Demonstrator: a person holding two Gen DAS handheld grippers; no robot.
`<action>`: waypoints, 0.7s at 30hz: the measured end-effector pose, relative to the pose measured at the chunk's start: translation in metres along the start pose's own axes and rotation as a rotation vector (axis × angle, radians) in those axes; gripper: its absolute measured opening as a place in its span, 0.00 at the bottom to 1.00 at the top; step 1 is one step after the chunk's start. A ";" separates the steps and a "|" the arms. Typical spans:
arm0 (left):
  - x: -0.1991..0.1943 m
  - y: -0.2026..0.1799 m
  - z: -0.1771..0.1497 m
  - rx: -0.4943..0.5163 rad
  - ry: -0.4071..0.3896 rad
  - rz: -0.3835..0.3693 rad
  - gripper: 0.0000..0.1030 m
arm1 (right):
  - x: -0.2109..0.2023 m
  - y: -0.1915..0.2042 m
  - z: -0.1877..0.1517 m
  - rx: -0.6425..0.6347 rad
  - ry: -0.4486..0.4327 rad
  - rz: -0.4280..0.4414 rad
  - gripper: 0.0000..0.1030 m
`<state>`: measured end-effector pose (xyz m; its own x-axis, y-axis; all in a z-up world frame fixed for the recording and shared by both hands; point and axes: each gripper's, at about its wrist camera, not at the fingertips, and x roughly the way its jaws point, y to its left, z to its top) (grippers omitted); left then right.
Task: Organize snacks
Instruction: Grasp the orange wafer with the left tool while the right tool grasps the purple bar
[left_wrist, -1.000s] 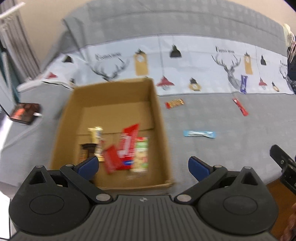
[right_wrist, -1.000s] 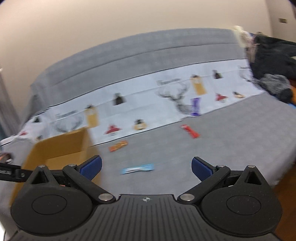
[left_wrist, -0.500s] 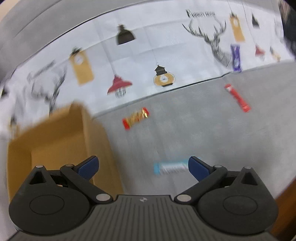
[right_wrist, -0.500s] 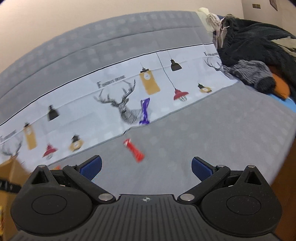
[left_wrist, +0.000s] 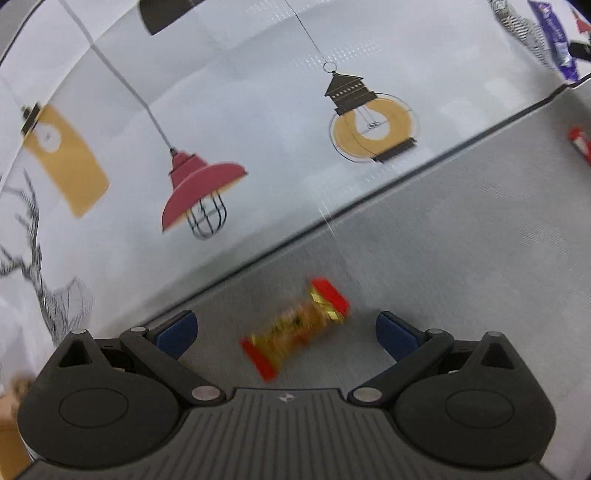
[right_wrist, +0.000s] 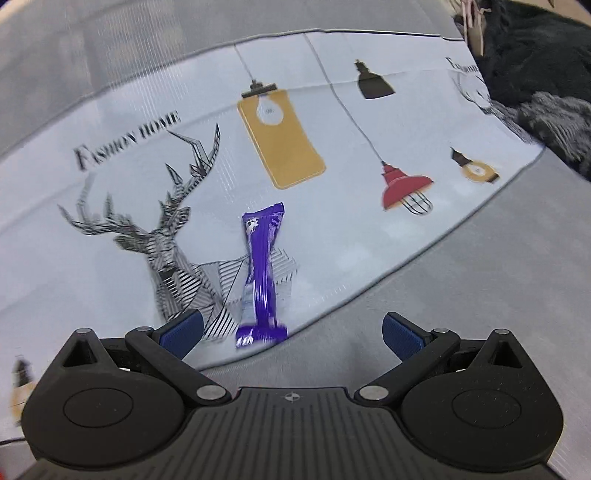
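Observation:
A red and gold snack bar (left_wrist: 295, 326) lies on the grey bed cover, slanted, between the open fingers of my left gripper (left_wrist: 287, 332). A purple snack bar (right_wrist: 261, 273) lies lengthwise on the white printed sheet, its near end between the open fingers of my right gripper (right_wrist: 291, 330). Neither gripper holds anything. The purple bar also shows at the top right of the left wrist view (left_wrist: 556, 35), and a red snack (left_wrist: 580, 142) lies at the right edge there.
The white sheet with lamp and deer prints (right_wrist: 184, 229) meets the grey cover (left_wrist: 461, 229) along a dark seam. A corner of the cardboard box (left_wrist: 9, 439) shows at bottom left. Dark clothes (right_wrist: 535, 66) are piled at the far right.
Both grippers have moved forward and down close to the bed. The left went from over the box to the red and gold bar. The right closed in on the purple bar.

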<state>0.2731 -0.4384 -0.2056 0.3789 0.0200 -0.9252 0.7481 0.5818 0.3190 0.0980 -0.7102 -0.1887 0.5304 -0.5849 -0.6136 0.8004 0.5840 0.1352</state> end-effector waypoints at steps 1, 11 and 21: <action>0.004 0.002 0.003 0.003 -0.002 -0.019 1.00 | 0.009 0.002 0.001 0.009 0.002 -0.006 0.99; 0.013 0.023 0.002 -0.027 -0.015 -0.087 1.00 | 0.045 0.012 -0.002 -0.049 0.013 -0.057 0.99; -0.034 0.024 -0.017 -0.040 -0.074 -0.099 0.27 | 0.018 0.011 -0.003 -0.170 -0.043 -0.055 0.25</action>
<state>0.2688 -0.4116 -0.1697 0.3441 -0.0986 -0.9337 0.7622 0.6101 0.2165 0.1157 -0.7126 -0.2001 0.5018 -0.6401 -0.5818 0.7715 0.6353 -0.0336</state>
